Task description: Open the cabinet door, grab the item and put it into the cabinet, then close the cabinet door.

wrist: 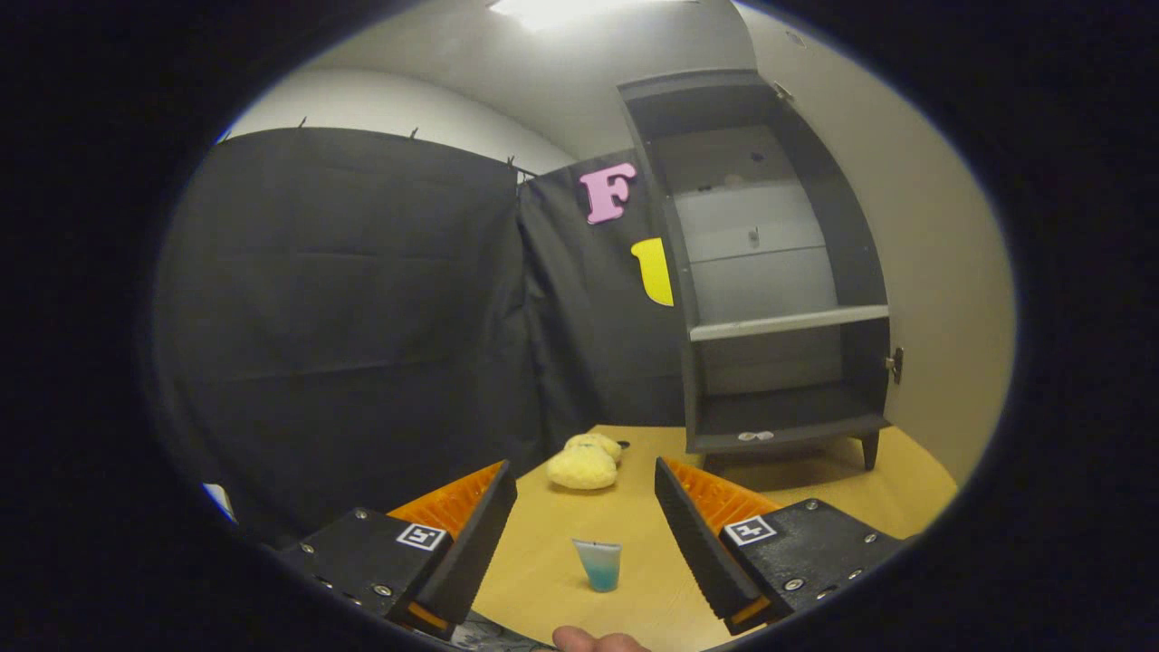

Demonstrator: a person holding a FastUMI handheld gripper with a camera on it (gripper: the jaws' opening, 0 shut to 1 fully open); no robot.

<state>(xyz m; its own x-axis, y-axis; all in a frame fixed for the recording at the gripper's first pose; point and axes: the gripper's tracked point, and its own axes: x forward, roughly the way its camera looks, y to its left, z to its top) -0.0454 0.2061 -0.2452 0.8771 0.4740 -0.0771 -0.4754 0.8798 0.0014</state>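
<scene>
Cabinet (779, 272) stands open at 1 o'clock, so grabbing is judged next. Hand-held gripper (585, 507) is released, empty; yellow toy (582, 466) lies on the worktop (634, 543) just ahead at 12; advance and close.

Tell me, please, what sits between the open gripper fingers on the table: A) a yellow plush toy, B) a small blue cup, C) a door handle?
B: the small blue cup stands between the open gripper fingers; the yellow plush toy lies beyond them.
</scene>
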